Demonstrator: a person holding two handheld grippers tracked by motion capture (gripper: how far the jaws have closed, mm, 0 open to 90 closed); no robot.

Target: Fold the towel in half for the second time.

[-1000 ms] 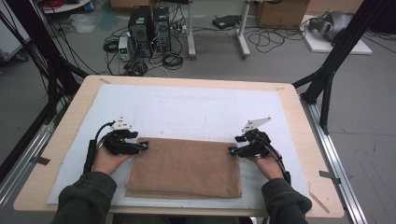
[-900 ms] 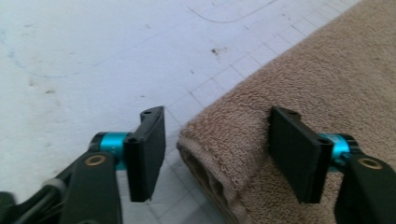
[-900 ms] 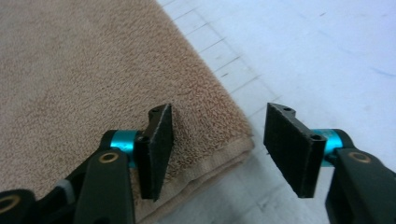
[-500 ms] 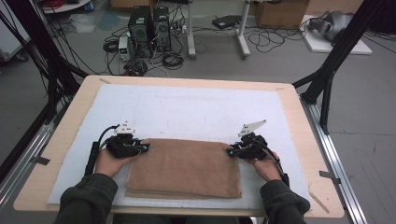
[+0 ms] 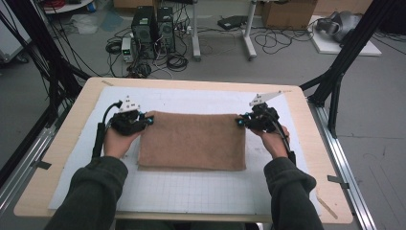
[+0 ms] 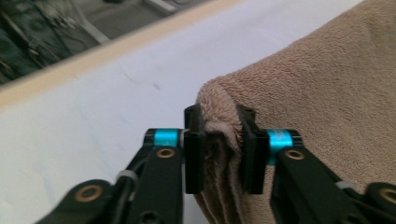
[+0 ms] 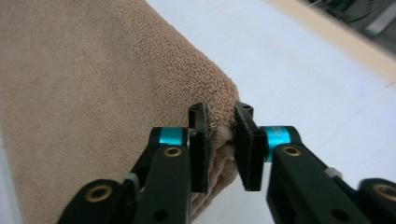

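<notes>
A brown terry towel (image 5: 191, 139) lies spread on the white gridded mat (image 5: 191, 196). My left gripper (image 5: 149, 120) is shut on its far left corner, and my right gripper (image 5: 238, 122) on its far right corner. In the left gripper view the pads (image 6: 194, 154) pinch a bunched fold of towel (image 6: 327, 93) at the left gripper (image 6: 219, 116). In the right gripper view the right gripper (image 7: 220, 114) squeezes the corner of the towel (image 7: 93, 84) above the mat. Both pairs of jaws have just been opening slightly after clamping, with towel still between them.
The mat covers a wooden table (image 5: 57, 158) with metal rails (image 5: 349, 187) along both sides. Black frame posts (image 5: 335, 81) stand at the far corners. On the floor beyond the table are computer towers (image 5: 153, 24) and tangled cables.
Both grippers closed on the towel's far corners, then rose and moved away from the person. The towel has shifted farther up the mat with them.
</notes>
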